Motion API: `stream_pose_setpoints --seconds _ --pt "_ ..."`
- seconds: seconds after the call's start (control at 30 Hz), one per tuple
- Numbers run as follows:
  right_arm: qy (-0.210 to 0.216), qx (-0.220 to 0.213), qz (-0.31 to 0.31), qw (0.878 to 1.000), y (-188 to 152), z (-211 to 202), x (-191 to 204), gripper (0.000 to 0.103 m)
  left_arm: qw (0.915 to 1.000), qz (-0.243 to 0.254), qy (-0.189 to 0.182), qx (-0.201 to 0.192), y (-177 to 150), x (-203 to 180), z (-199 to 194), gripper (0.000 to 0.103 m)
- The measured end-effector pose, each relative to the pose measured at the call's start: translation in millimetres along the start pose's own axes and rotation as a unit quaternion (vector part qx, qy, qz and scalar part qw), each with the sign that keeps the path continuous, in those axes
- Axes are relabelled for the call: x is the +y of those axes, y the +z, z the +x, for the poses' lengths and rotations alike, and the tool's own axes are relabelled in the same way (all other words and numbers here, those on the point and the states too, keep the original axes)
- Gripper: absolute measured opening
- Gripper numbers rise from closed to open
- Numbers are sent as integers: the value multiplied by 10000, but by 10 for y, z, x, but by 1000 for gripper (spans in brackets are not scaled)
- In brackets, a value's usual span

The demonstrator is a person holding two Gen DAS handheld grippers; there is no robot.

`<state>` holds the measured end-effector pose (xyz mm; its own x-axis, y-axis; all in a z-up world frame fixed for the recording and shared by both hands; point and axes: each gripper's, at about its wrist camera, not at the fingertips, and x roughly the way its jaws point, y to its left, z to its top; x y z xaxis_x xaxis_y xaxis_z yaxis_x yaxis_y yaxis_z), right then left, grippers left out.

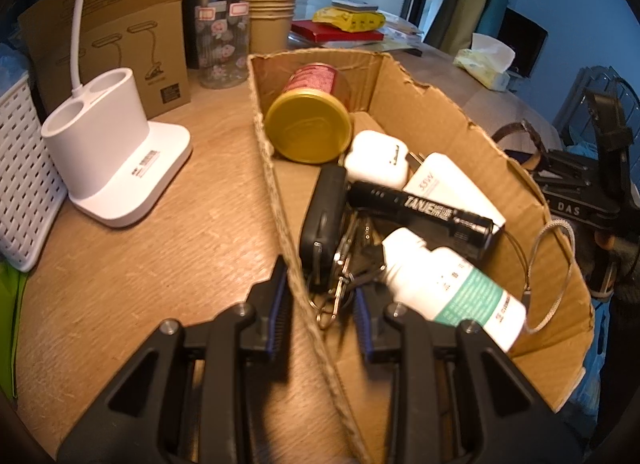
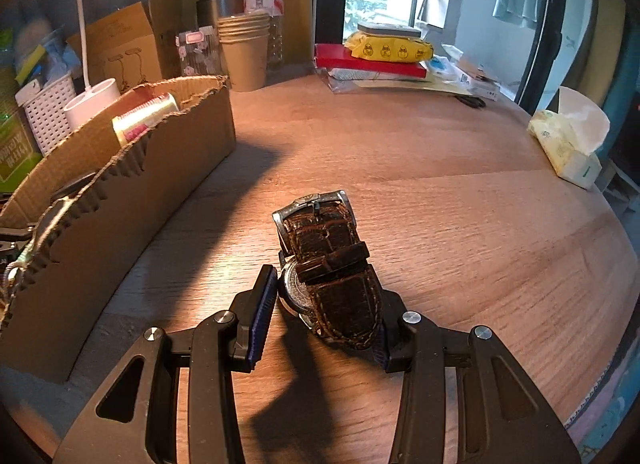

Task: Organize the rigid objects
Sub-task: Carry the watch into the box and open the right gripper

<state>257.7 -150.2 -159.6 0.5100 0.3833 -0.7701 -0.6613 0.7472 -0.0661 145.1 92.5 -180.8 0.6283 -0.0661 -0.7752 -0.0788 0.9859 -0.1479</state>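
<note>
My left gripper (image 1: 320, 304) is open and straddles the near left wall of a torn cardboard box (image 1: 276, 183). Inside lie a gold-lidded can (image 1: 308, 125), white chargers (image 1: 378, 157), a black flashlight (image 1: 424, 211), a car key with key ring (image 1: 324, 219) and a white bottle (image 1: 452, 284). My right gripper (image 2: 320, 312) holds a brown leather-strap watch (image 2: 332, 264) between its pads, just above the wooden table (image 2: 440, 203), to the right of the box (image 2: 120, 199). The right gripper also shows in the left wrist view (image 1: 576, 191), beyond the box.
A white lamp base (image 1: 116, 151), a white basket (image 1: 20, 167), a brown carton (image 1: 116, 27), paper cups (image 2: 244, 51), a floral jar (image 1: 222, 43), a water bottle (image 2: 266, 3), stacked books with a yellow pack (image 2: 384, 55) and a tissue pack (image 2: 568, 143) stand around the table.
</note>
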Motion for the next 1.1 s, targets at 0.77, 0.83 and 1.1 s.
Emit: stream_pose_setpoints --seconds 0.77,0.83,1.1 --pt "265 -740 -852 9933 440 -636 863 44 10000 -18 -10 1 -4 -1 -3 30" --pt "339 -774 -950 9919 482 -644 964 44 10000 -16 -9 1 -4 0 -2 30" --pt "535 -733 -1249 9880 648 -504 1255 44 10000 -16 -11 2 -3 1 -3 30"
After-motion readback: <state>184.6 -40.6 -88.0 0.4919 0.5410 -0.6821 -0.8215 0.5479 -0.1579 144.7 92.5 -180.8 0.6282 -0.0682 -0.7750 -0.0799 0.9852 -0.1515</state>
